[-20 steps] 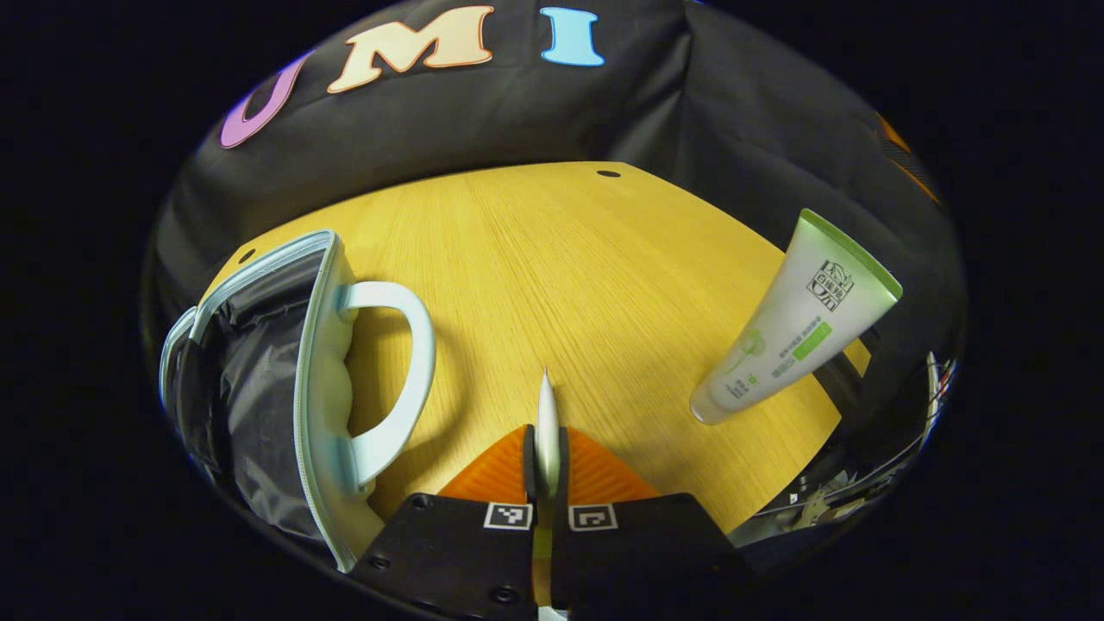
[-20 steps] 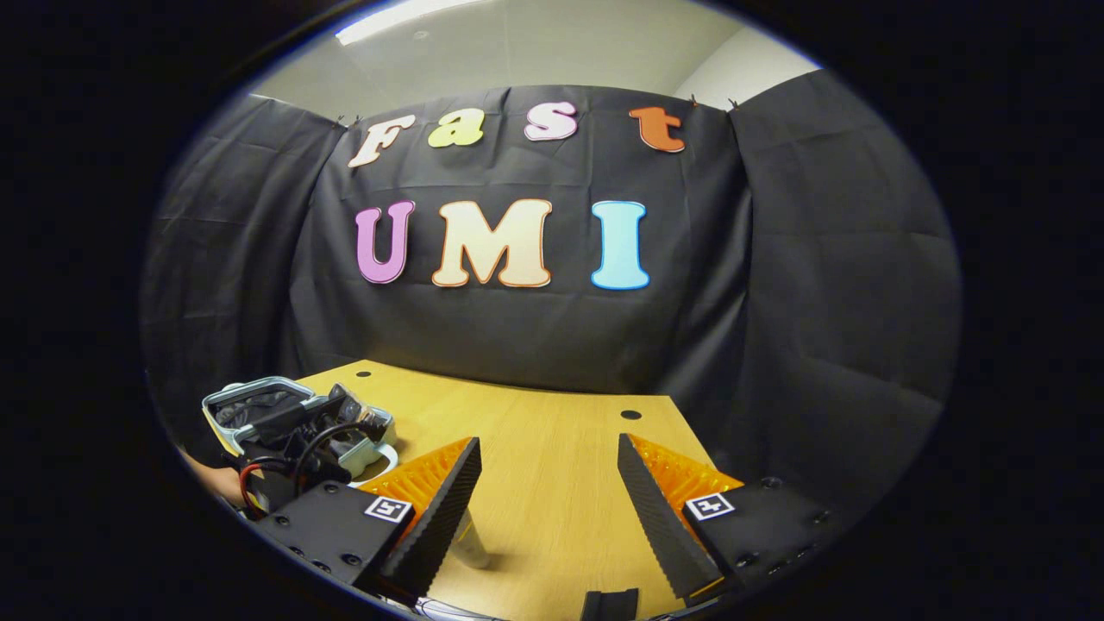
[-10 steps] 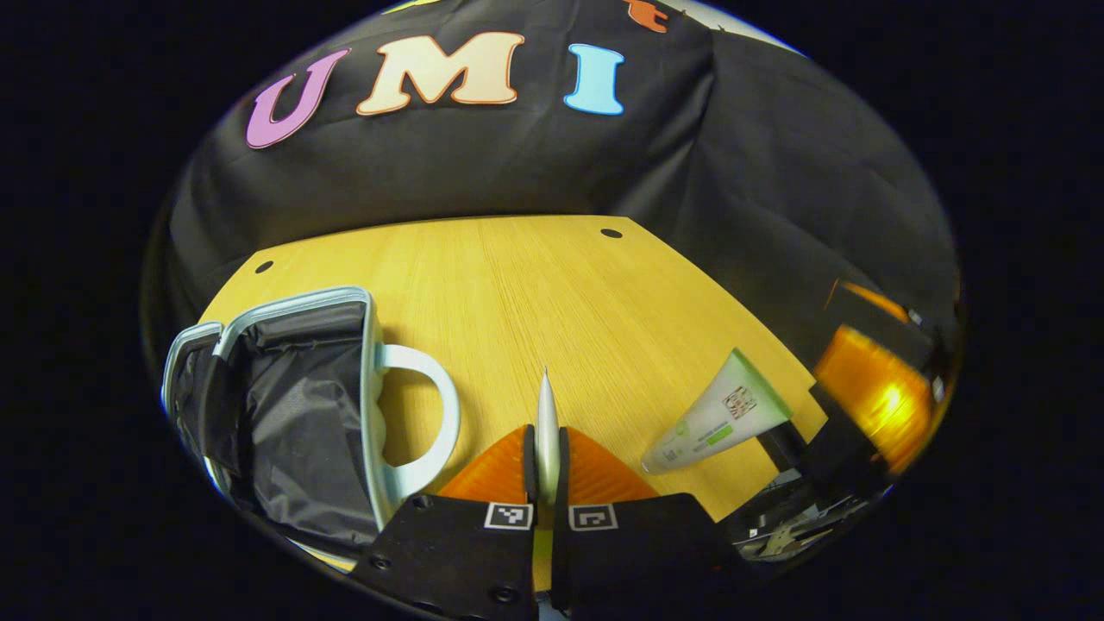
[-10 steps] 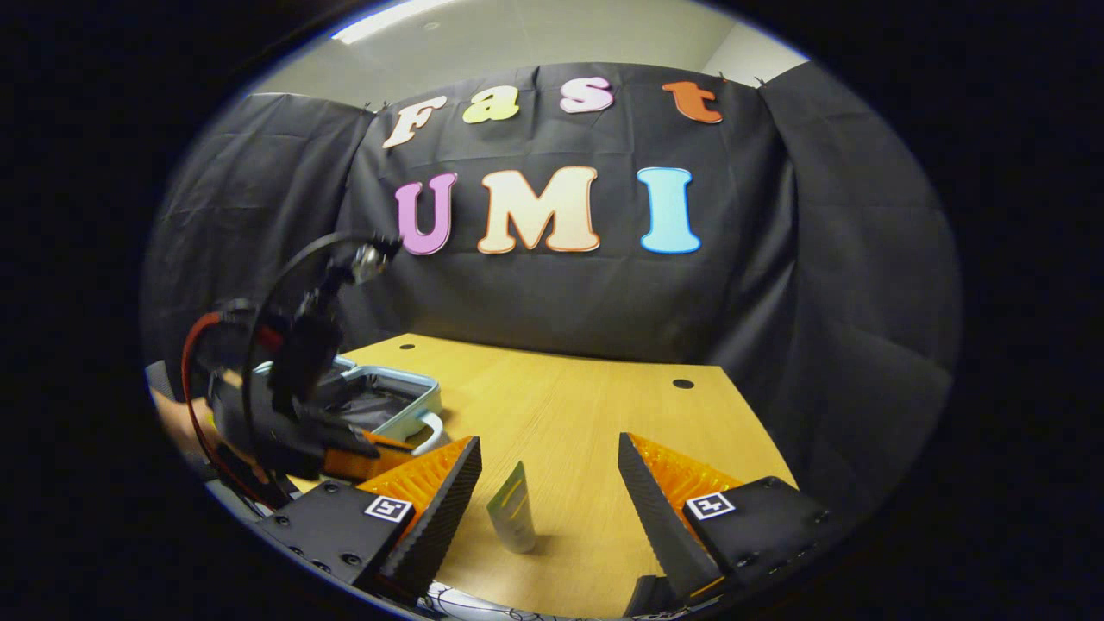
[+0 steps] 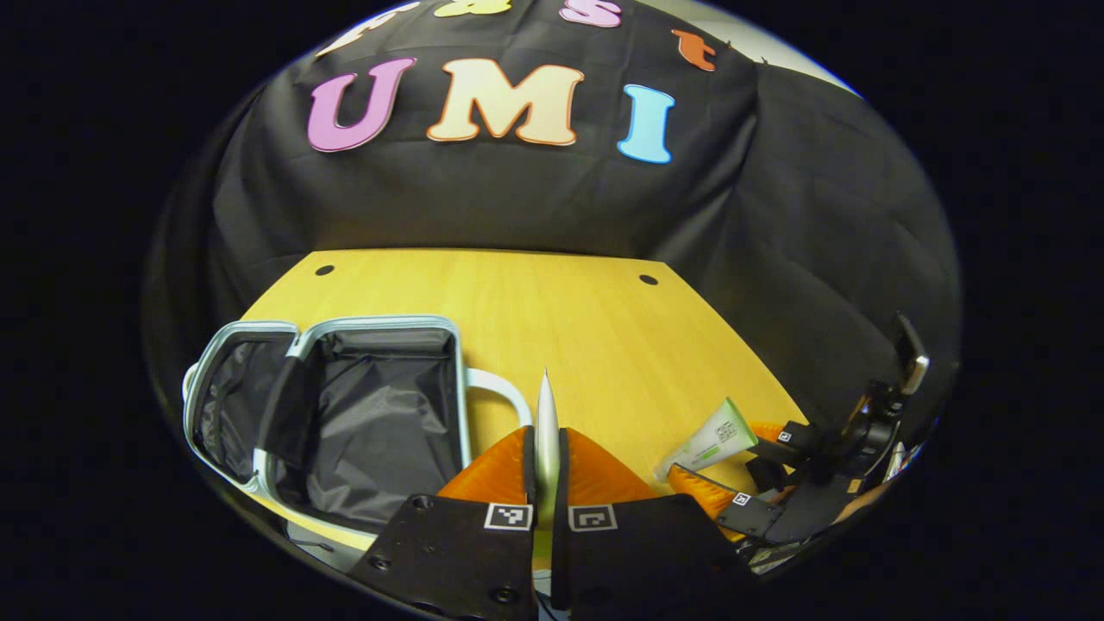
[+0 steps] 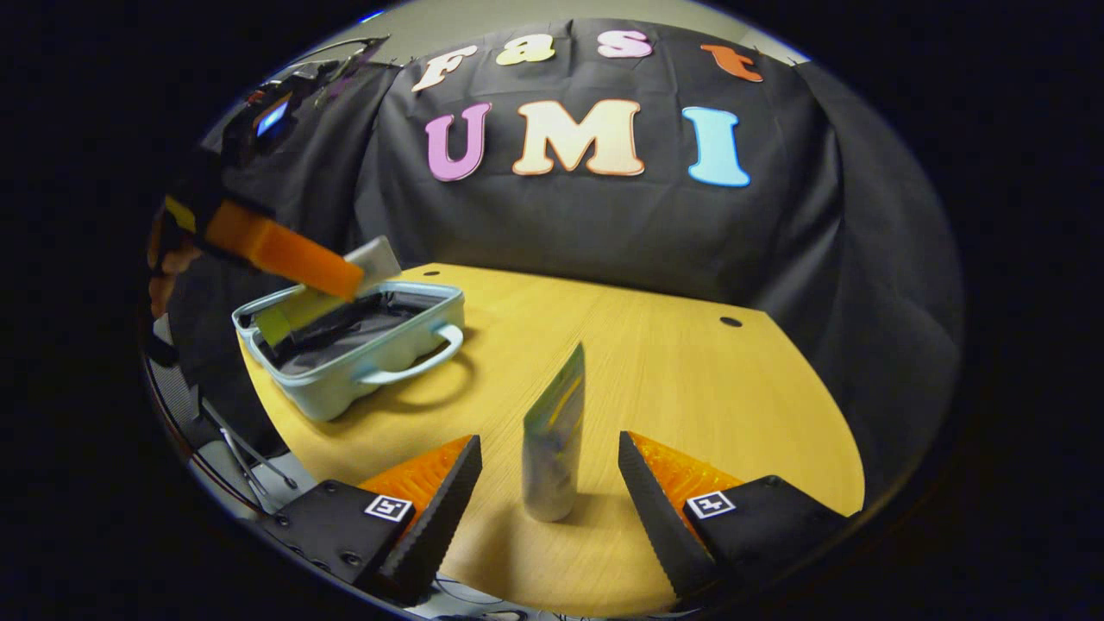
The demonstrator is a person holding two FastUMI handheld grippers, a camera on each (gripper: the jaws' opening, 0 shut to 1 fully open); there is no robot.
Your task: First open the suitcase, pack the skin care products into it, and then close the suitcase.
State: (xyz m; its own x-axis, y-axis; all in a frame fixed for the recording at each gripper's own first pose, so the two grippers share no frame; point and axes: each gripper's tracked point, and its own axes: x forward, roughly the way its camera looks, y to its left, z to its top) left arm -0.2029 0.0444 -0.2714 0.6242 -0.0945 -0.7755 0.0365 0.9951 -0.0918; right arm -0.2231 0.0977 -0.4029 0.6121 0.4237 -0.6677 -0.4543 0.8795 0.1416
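A light blue suitcase [image 6: 345, 362] lies open on the wooden table [image 6: 707, 388], its dark lining [image 5: 371, 414] showing and its handle [image 5: 504, 392] toward the table's middle. My left gripper [image 5: 545, 435] is shut on a flat white tube [image 5: 546, 401], seen edge-on. From the right gripper view that gripper [image 6: 345, 278] hangs over the suitcase with the white and green tube [image 6: 375, 257] tilted in it. A second tube [image 6: 552, 440] stands on its cap between the fingers of my open right gripper [image 6: 548, 448], touching neither. The same tube [image 5: 711, 440] stands at the table's near right edge.
Black cloth walls close the booth behind and to the right of the table. Two small holes [image 5: 648, 279] mark the table's far edge. A person's hand [image 6: 164, 259] holds the left gripper at the far left.
The left gripper has risen and swung over the open suitcase with its tube. The right gripper has come forward, so the standing tube now sits between its open fingers.
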